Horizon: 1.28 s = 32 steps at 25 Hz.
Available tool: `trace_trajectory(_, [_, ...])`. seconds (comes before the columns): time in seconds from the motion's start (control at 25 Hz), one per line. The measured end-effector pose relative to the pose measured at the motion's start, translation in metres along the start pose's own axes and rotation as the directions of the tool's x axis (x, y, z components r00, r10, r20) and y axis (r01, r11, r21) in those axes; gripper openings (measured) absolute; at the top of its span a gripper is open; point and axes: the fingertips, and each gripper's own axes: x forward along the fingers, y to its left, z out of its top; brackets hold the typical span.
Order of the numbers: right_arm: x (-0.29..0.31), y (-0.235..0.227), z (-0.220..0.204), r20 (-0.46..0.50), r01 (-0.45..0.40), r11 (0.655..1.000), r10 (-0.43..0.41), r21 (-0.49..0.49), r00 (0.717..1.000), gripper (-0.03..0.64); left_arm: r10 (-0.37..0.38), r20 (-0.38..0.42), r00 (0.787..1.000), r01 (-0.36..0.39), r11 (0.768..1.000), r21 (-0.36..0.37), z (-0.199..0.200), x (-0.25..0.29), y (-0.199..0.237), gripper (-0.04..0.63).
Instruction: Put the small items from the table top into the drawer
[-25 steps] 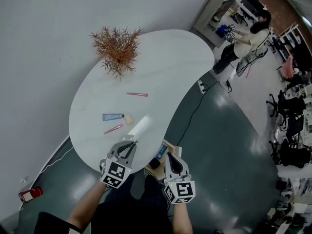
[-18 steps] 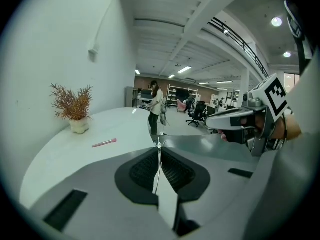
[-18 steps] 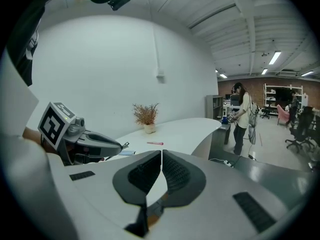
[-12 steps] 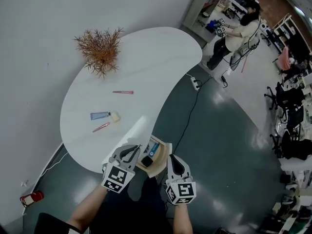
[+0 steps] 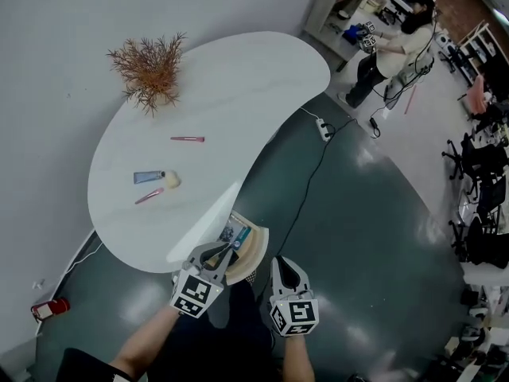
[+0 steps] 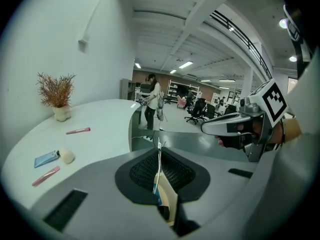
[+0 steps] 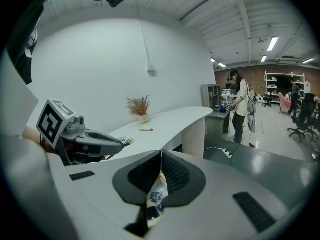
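Blue tube [image 5: 147, 177], beige ball [image 5: 170, 180] and two pink sticks, one far [image 5: 187, 139] and one nearer [image 5: 149, 196], lie on the worktop [image 5: 238, 86], well apart from the open drawer [image 5: 248, 245]. The left gripper [image 5: 223, 251] and right gripper [image 5: 283, 264] are at the drawer, jaws closed, nothing clearly held. Jaws left closed could knock a stick off the worktop.

I see: dried plant [image 5: 149, 68] far beyond left tongs [image 5: 227, 251]; power strip [image 5: 324, 128], person [image 5: 398, 42] beyond right tongs [image 5: 280, 263]; chairs [image 5: 479, 205] rightward.

Bright, even overhead light, sharp, fisheye-warped edges
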Motion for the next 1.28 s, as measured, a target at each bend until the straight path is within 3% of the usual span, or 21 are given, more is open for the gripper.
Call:
trace_trajectory(0.64, [0.015,-0.058,-0.070,-0.063,0.006,0.998,-0.002,0.065,0.998,0.030,-0.041,-0.113,0.993,0.037,0.999,-0.038,-0.065,0.085,-0.036,0.032])
trace_trajectory(1.28, [0.042,-0.081,-0.131,-0.124,-0.004,0.994,0.017,0.105,0.992,0.029,-0.026,-0.291,0.956,-0.003,0.995,-0.099,-0.163,0.164,-0.017,0.032])
